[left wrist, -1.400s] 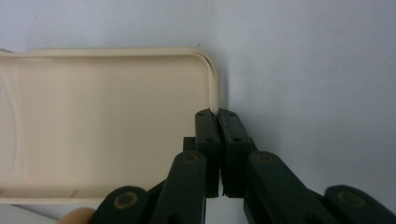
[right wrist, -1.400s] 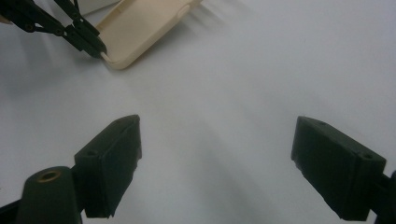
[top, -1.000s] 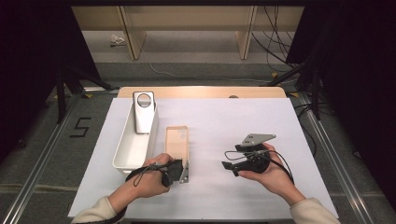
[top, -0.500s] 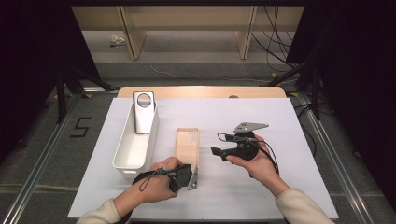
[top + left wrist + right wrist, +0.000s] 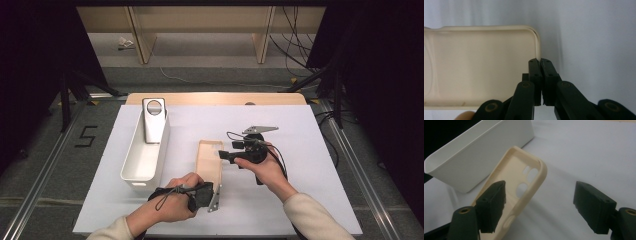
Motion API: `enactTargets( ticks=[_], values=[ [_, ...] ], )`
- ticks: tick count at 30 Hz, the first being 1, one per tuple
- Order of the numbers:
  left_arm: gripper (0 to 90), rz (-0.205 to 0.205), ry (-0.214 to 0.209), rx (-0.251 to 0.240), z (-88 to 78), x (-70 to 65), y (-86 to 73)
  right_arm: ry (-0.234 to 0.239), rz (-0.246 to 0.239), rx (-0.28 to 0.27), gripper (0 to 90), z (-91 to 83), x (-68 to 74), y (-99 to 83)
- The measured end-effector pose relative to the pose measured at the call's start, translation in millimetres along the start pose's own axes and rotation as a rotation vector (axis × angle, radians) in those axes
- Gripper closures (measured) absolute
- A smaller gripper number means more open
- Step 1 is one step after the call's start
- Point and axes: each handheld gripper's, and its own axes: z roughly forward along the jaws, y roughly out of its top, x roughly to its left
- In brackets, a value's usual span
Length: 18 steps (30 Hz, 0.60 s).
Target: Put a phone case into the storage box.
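A cream phone case (image 5: 209, 161) lies open side up near the middle of the white mat. My left gripper (image 5: 214, 194) is shut on its near right rim; in the left gripper view the jaws (image 5: 540, 60) pinch the thin side wall of the case (image 5: 481, 65). My right gripper (image 5: 223, 155) points left at the far right edge of the case. In the right gripper view its jaws (image 5: 540, 191) stand apart and have just been closing. The case (image 5: 524, 178) has its corner rim between them, and neither pad presses on it.
A long white bin (image 5: 144, 159) stands left of the case, with a silver plate (image 5: 154, 122) with a round hole leaning at its far end. The bin's wall (image 5: 479, 155) is close behind the case. The white mat (image 5: 310, 200) reaches the table's front edge.
The left gripper has shifted the case a little to the right. The right gripper has moved left and away from the person, up to the case, and its jaws stand narrower.
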Motion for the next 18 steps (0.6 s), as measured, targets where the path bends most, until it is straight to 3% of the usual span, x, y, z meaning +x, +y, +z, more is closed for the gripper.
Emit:
enactTargets(
  ticks=[5, 12, 18],
  values=[
    [87.3, 0.018, 0.005, -0.006, -0.9, -0.4, 2.8, 0.032, 0.007, 0.008, 43.1, 7.4, -0.6, 1.6],
    [87.3, 0.021, 0.008, -0.018, -2.3, -0.9, 4.1, 0.078, 0.057, -0.005, 66.0, 6.3, 1.3, 2.1],
    [87.2, 0.019, 0.019, -0.027, -2.6, -0.2, 3.9, 0.101, 0.11, -0.031, 72.6, 0.4, 0.3, 3.7]
  ],
)
